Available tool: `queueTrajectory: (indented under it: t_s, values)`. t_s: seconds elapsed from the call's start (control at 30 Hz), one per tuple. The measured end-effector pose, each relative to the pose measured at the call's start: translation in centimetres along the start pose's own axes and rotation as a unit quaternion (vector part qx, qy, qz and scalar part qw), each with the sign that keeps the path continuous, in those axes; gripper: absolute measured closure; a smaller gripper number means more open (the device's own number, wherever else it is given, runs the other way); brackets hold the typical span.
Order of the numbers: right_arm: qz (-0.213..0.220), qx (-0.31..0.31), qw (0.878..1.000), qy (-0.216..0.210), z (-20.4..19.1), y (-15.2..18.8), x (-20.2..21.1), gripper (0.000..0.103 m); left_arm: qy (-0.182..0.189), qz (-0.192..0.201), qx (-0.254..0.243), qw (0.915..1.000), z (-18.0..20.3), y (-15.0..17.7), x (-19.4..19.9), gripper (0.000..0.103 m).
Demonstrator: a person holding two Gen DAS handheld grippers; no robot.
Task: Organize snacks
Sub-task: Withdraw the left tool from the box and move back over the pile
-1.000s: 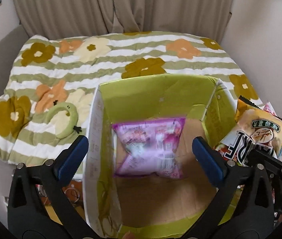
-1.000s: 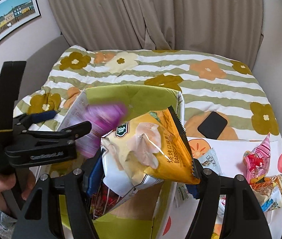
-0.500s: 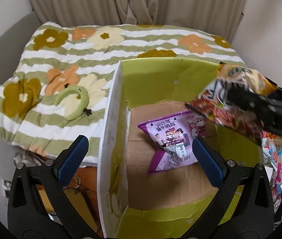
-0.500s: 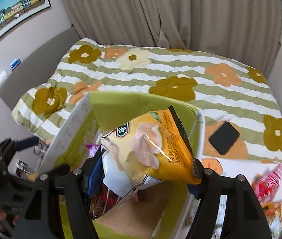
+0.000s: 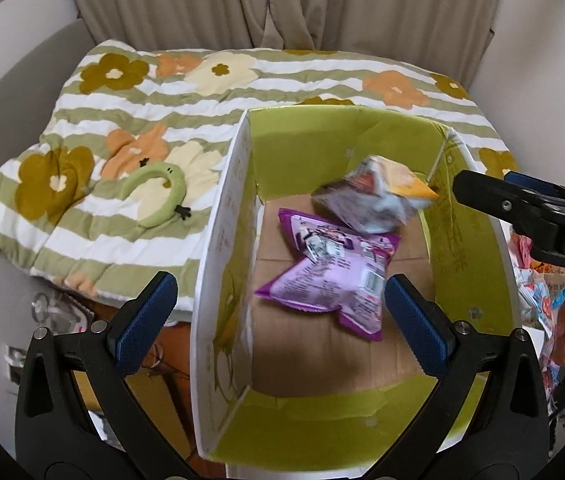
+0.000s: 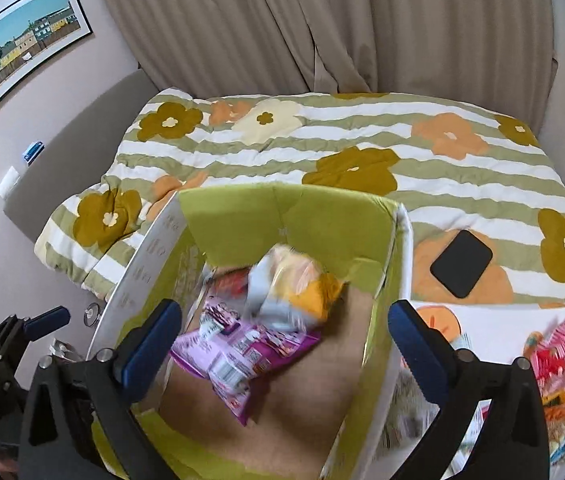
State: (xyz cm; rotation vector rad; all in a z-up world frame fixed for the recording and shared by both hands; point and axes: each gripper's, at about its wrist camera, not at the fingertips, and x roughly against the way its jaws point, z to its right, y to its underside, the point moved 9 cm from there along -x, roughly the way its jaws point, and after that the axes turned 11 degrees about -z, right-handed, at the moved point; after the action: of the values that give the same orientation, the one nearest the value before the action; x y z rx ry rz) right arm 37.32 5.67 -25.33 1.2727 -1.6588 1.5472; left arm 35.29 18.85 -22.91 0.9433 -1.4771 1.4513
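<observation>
Here the right gripper [image 6: 284, 336] hangs over an open cardboard box [image 6: 400, 240] with lime-green inner walls, and its jaws are opening, spread wide with nothing pinched between the blue pads [image 6: 150, 340]. Beyond them a yellow-and-white snack bag [image 6: 298, 288] shows as a blur inside the box, toward the far wall, lying partly over a purple snack bag [image 6: 242, 352]. The purple bag rests on the brown cardboard floor of the box.

From the left wrist view, the left gripper [image 5: 278, 316] is also spread wide and holds nothing; its blue pads [image 5: 146, 316] stand to either side of the box's near half. The same purple snack bag [image 5: 330, 276] lies flat in the middle of the box floor, and the blurred yellow-and-white snack bag [image 5: 374, 200] sits at its far edge, near the back right corner of the box [image 5: 218, 240]. The black frame of the right gripper [image 5: 530, 212] reaches in from the right, just past the box's right wall.

The box stands at the foot of a striped, flowered quilt [image 6: 362, 140]. A green curved plush toy [image 5: 160, 194] lies on the quilt to the left of the box, and a black phone [image 6: 461, 269] lies on the quilt to the right of it. More snack packets [image 6: 554, 356] are scattered on a white printed surface to the right of the box. Beige curtains [image 6: 322, 24] hang behind the bed, and a framed picture of coloured houses [image 6: 22, 44] hangs on the left wall.
</observation>
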Motion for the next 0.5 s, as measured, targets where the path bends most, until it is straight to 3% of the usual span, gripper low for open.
queueTrajectory:
  t_s: [0.5]
  values:
    - [0.034, -0.019, 0.999, 0.012, -0.2, 4.2, 8.1, 0.0, 0.014, 0.049, -0.025, 0.9984, 2.7, 3.1, 7.0, 0.001]
